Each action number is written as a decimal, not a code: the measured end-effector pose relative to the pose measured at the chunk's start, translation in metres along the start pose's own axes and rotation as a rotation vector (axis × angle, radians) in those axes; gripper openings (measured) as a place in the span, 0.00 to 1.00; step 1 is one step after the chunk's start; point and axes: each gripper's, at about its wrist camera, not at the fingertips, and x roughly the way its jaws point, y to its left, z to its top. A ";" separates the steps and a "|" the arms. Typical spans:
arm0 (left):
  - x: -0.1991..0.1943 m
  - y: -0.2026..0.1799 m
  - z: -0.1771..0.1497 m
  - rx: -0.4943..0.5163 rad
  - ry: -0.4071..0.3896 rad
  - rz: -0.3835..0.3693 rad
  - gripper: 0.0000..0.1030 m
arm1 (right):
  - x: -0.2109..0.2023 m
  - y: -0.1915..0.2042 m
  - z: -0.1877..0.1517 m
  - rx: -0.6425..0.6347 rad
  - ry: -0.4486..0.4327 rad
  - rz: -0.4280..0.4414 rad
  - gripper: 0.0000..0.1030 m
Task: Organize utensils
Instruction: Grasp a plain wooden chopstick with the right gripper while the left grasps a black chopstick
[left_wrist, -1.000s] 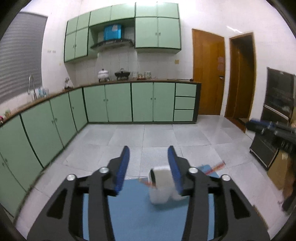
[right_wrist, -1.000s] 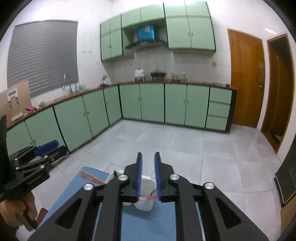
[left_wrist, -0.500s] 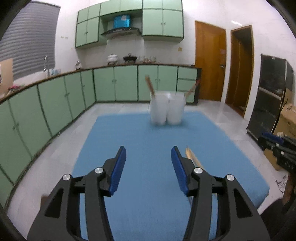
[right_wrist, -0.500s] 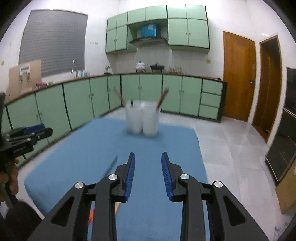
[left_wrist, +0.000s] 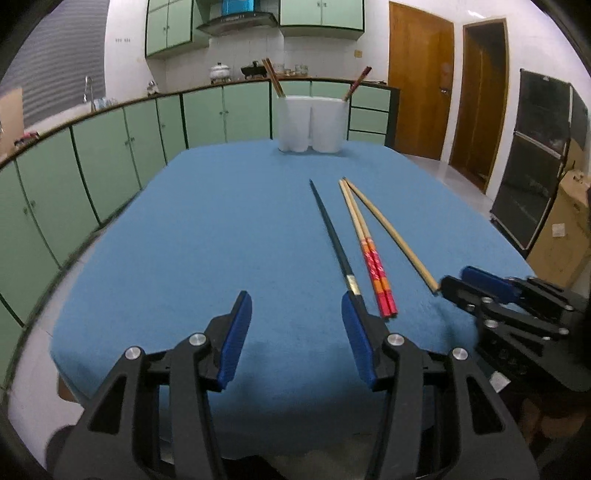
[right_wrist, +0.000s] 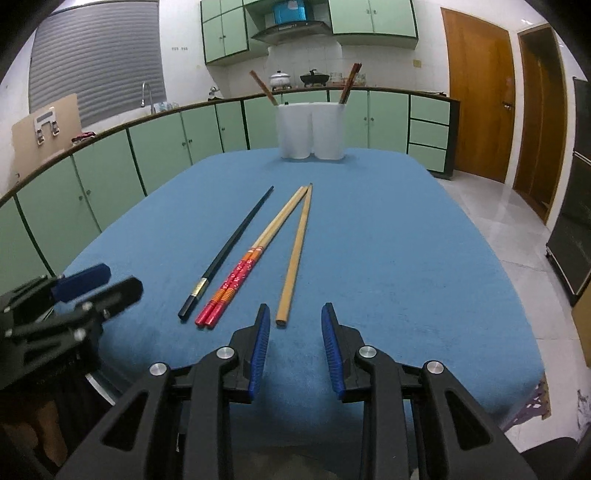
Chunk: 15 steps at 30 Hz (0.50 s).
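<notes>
Several chopsticks lie on the blue table mat (left_wrist: 207, 229): a black one (left_wrist: 332, 236) (right_wrist: 229, 251), a red-handled pair (left_wrist: 364, 243) (right_wrist: 255, 254) and a plain wooden one (left_wrist: 391, 232) (right_wrist: 295, 254). Two white holder cups (left_wrist: 313, 123) (right_wrist: 311, 130) stand at the mat's far edge, each with a chopstick sticking out. My left gripper (left_wrist: 295, 332) is open and empty over the near edge, its right finger by the black chopstick's end. My right gripper (right_wrist: 294, 343) is open and empty, just behind the wooden chopstick's near end.
Green kitchen cabinets (left_wrist: 110, 147) run along the left and back walls. Wooden doors (left_wrist: 421, 81) are at the back right. A black appliance (left_wrist: 535, 158) and a cardboard box (left_wrist: 565, 229) stand at the right. Tiled floor (right_wrist: 498, 206) surrounds the table.
Both grippers have pulled back from the white cups toward the mat's near edge and tilted down. The right gripper has opened from nearly shut. The loose chopsticks have come into view.
</notes>
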 end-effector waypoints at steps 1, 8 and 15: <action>0.001 -0.001 -0.001 0.001 0.004 -0.003 0.48 | 0.004 0.000 0.003 0.000 0.006 0.000 0.27; 0.011 -0.004 -0.009 0.004 0.028 -0.021 0.48 | 0.014 0.001 0.008 -0.024 0.007 -0.034 0.17; 0.011 -0.009 -0.009 0.007 0.023 -0.032 0.48 | 0.013 -0.026 0.007 0.053 0.005 -0.083 0.07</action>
